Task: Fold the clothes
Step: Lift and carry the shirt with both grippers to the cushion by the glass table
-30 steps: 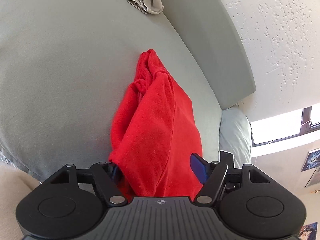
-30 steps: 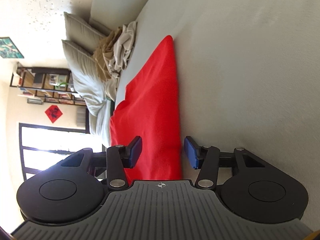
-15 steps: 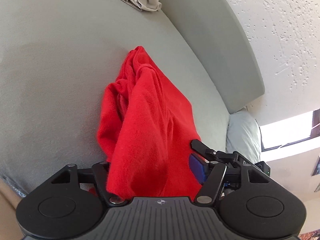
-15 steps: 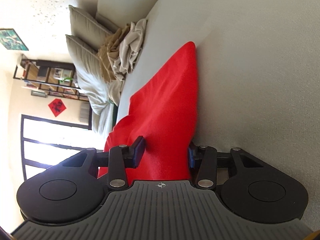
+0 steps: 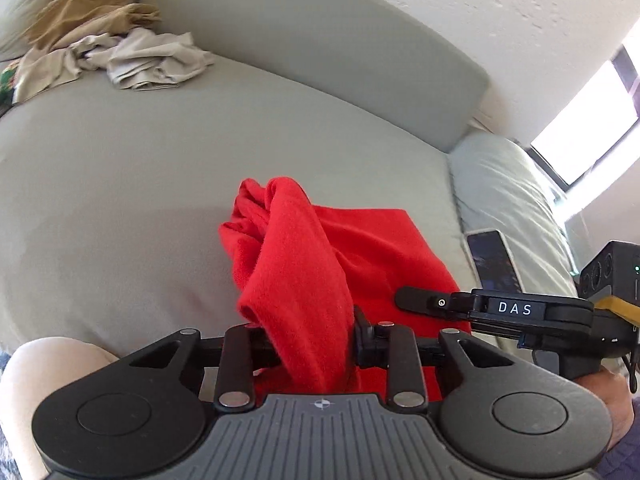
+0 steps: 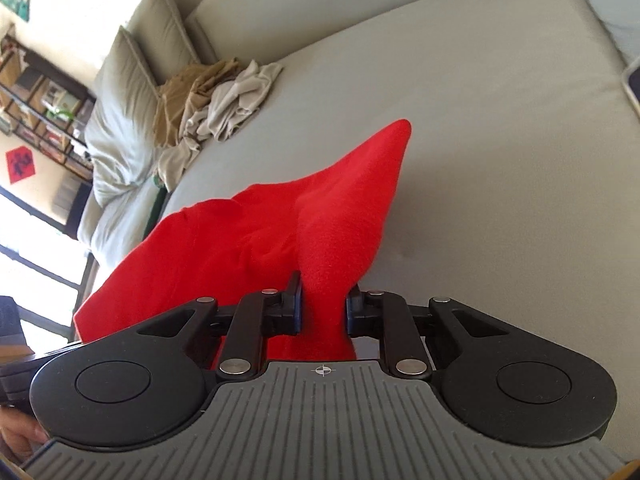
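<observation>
Cloth is the thing in hand: the red garment [image 5: 304,264] lies on the grey sofa seat [image 5: 120,168], and I lift it from there by two places. My left hand-held gripper [image 5: 312,344] is closing, and a thick fold of the red fabric passes between its narrow jaws; the pads press on it. My right hand-held gripper [image 6: 322,312] is closing too, with a bunched piece of the same garment squeezed between the blue pads [image 6: 297,308]. In its view a red corner points to about 1 o'clock. I judge this is the pick-up step, before the fold. The next move calls for pulling both hands apart, so the garment hangs flat. Compared with one second ago, both jaws are much narrower and the garment, then lying long and flat, is now gathered and raised. A pile of beige clothes [image 5: 132,60] waits at 11 o'clock.
</observation>
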A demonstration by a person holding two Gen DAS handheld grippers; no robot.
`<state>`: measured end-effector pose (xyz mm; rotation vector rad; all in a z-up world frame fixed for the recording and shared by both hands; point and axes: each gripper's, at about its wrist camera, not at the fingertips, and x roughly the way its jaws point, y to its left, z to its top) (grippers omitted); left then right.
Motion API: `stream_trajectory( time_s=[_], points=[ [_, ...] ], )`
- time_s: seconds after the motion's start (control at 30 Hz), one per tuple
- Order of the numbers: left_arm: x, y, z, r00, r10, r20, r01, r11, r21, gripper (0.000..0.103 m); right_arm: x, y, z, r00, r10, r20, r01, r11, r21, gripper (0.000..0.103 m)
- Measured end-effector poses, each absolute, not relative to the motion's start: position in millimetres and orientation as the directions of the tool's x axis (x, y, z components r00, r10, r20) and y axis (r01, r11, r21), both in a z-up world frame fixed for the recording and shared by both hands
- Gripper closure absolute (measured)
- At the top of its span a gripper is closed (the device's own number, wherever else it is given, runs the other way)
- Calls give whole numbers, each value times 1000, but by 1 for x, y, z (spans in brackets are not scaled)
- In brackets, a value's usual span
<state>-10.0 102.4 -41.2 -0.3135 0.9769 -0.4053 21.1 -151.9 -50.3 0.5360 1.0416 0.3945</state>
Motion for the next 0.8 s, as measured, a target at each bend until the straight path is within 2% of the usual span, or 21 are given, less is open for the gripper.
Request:
stream_trajectory(
  time_s=[0.17,0.43,0.63,0.8],
  points=[
    [-15,45,-43,329,-599,-730,356,795,-492,74,-49,-236,-39,467,476,-745,166,780,603,84],
    [-22,-63,-44,161,-647,-745,522,697,-492,74,-127,-320,-19,558,291,-777,358,760,542,84],
    [-9,-154,-36,141,-665,-734,550,668,-500,74,-140,-396,0,616,178,-768,411,758,506,84],
    [12,-230,0,244,-734,-634,633,616,-469,74,-124,-460,36,718,39,-695,405,789,462,84]
  ],
)
